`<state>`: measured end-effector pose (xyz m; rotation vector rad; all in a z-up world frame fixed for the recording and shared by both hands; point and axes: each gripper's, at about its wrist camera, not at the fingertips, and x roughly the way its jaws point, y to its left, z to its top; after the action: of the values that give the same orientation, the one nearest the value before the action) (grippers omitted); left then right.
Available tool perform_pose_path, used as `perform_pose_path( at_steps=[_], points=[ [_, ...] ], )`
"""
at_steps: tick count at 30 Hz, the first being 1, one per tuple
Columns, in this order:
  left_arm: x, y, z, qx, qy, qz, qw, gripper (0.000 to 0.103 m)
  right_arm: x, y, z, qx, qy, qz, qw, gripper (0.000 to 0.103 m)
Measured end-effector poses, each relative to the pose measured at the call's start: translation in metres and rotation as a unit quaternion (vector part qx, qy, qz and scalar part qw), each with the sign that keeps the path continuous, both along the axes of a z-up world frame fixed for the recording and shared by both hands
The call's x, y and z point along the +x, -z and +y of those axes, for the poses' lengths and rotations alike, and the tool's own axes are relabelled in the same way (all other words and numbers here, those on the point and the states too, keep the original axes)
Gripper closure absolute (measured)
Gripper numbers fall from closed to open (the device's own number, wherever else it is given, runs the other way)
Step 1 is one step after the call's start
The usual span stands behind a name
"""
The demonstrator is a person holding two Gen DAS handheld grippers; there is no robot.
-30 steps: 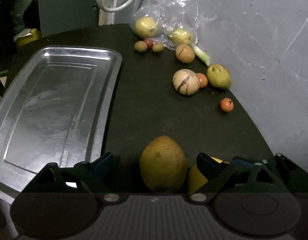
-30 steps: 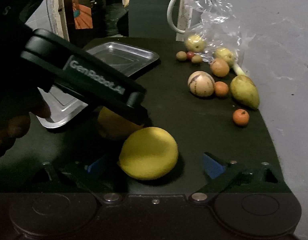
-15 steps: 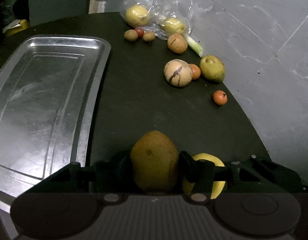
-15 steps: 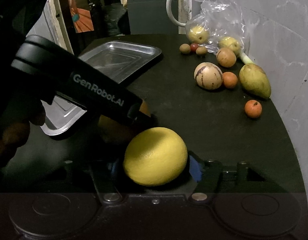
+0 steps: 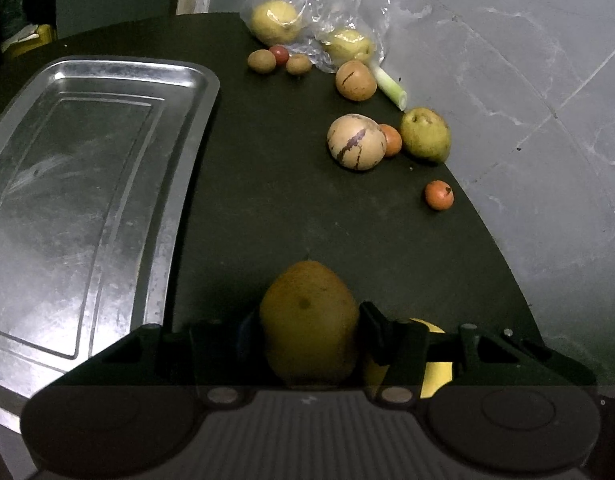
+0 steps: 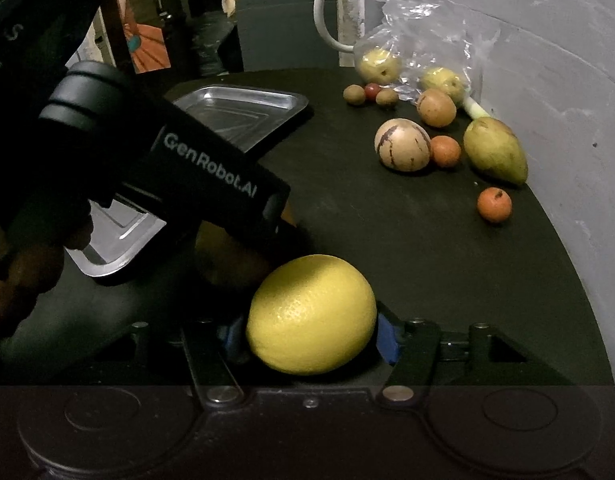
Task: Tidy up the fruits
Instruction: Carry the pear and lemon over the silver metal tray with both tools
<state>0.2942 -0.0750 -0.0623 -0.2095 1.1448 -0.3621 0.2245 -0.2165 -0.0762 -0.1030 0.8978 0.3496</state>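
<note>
My left gripper is shut on a brownish-yellow mango just above the black table. To its left lies the steel tray, with nothing in it. My right gripper is shut on a yellow lemon, whose edge also peeks out as a yellow patch in the left wrist view. The left gripper's black body crosses the right wrist view, held by a hand, and hides most of the mango.
Loose fruit lies at the far right of the table: a striped melon, a green pear, small orange fruits, a brown round fruit, small kiwis. A clear plastic bag with fruit leans by the grey wall.
Both grippers went from open to shut, the left on the mango, the right on the lemon. Both fruits then rose slightly off the table.
</note>
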Motion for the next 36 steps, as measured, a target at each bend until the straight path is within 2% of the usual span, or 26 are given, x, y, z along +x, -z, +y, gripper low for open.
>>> perform_pose_path(
  at_steps=[5, 10, 12, 13, 21, 27, 36],
  points=[
    [-0.008, 0.000, 0.007, -0.012, -0.004, 0.003, 0.9999, 0.046, -0.009, -0.001, -0.005, 0.004, 0.011, 0.004, 1.000, 0.040],
    [-0.017, -0.005, 0.023, -0.035, -0.027, 0.008, 0.9990, 0.046, -0.018, -0.002, -0.008, 0.012, 0.022, 0.009, 1.000, 0.040],
    [-0.021, -0.010, 0.029, -0.044, -0.033, 0.000, 0.9985, 0.046, -0.020, -0.003, -0.009, 0.021, 0.027, 0.013, 0.999, 0.040],
    [-0.023, -0.012, 0.032, -0.043, -0.047, -0.016, 0.9978, 0.046, -0.021, -0.003, -0.009, 0.025, 0.029, 0.015, 0.999, 0.040],
    [-0.022, -0.033, 0.068, -0.058, -0.090, -0.044, 0.9933, 0.046, -0.017, -0.013, 0.002, 0.055, 0.026, 0.019, 0.998, 0.040],
    [0.002, -0.042, 0.111, -0.046, -0.139, -0.069, 0.9868, 0.046, 0.008, -0.032, 0.027, 0.073, -0.010, -0.001, 0.997, 0.040],
    [0.057, -0.043, 0.165, -0.028, -0.190, -0.109, 0.9753, 0.046, 0.076, -0.051, 0.074, 0.104, -0.044, -0.024, 0.993, 0.040]
  ],
)
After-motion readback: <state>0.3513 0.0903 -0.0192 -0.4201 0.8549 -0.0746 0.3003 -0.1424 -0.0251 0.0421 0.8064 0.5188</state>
